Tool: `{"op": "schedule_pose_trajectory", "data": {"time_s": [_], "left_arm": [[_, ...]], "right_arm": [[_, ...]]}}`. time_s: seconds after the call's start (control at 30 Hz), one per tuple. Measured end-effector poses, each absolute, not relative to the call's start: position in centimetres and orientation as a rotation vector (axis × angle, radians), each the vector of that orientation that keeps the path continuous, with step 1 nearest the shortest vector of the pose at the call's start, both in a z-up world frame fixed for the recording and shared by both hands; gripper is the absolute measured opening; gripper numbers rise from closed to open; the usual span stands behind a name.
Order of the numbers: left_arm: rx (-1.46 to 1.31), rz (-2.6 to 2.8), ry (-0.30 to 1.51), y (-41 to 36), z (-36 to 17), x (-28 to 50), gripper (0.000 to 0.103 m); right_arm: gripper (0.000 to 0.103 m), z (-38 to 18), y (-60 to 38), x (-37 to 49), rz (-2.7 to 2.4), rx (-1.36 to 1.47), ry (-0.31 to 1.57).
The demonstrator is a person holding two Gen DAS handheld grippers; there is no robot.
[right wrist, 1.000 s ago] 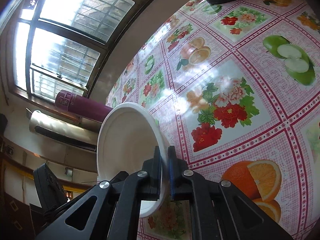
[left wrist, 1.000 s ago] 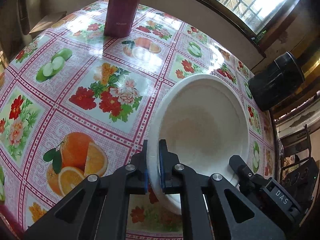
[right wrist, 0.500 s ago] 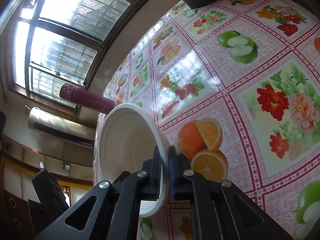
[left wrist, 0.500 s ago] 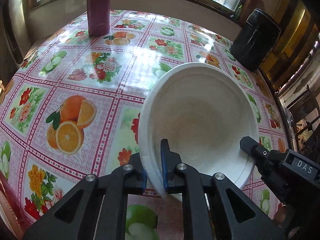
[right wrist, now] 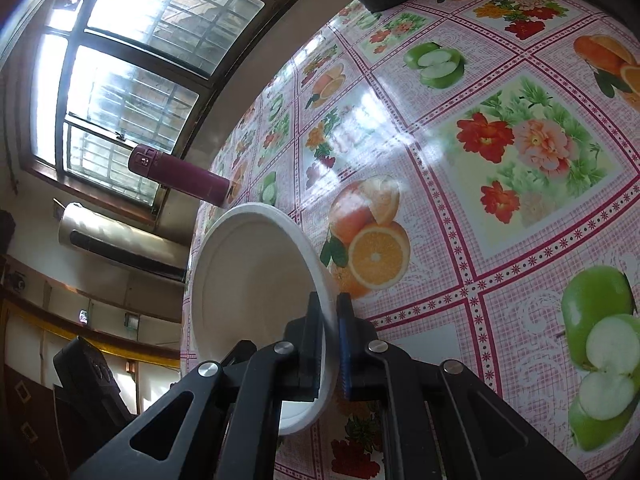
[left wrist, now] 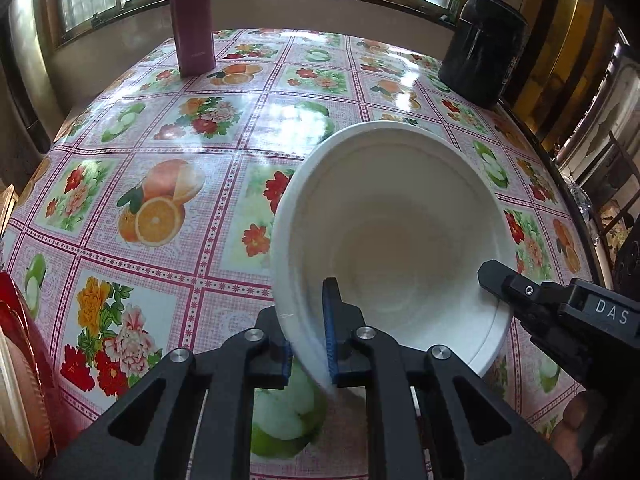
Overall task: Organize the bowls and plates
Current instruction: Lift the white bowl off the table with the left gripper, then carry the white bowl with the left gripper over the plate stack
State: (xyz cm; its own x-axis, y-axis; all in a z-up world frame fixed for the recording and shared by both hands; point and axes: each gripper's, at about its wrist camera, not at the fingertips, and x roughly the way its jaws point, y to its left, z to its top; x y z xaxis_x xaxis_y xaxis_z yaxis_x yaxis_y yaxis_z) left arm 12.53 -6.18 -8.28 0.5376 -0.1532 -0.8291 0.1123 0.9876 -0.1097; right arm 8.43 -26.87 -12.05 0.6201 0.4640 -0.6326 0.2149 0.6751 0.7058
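A white bowl [left wrist: 400, 220] hangs tilted above the table, carried by both grippers. My left gripper [left wrist: 310, 340] is shut on its near rim, one blue pad inside the bowl and one outside. At the bowl's right rim the black tip of my right gripper [left wrist: 494, 278] reaches in. In the right wrist view the same bowl [right wrist: 252, 280] stands on edge, and my right gripper [right wrist: 330, 336] is shut on its rim. My left gripper's black body [right wrist: 88, 372] shows at the lower left there; its fingers are hidden.
The table [left wrist: 160, 160] wears a glossy cloth printed with fruit and flowers. A maroon flask [left wrist: 192, 20] stands at its far edge below the window, and a black cylinder [left wrist: 484, 48] at the far right corner. A red object [left wrist: 20, 360] lies at the left edge.
Both grippers have carried the bowl across the table, away from the flask. The left wrist has rolled, so the table now looks level. Both grips on the rim hold.
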Motion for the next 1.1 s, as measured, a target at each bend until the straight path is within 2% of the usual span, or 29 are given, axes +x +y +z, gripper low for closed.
{"op": "schedule_pose_trajectory", "data": {"time_s": [1.1], "left_arm": [[-0.060,-0.074,0.951,1.2,-8.6,3.8,0.014]], "right_arm": [[0.008,-10.9,-17.8,1.3,0.263,0.712,0.965]]}}
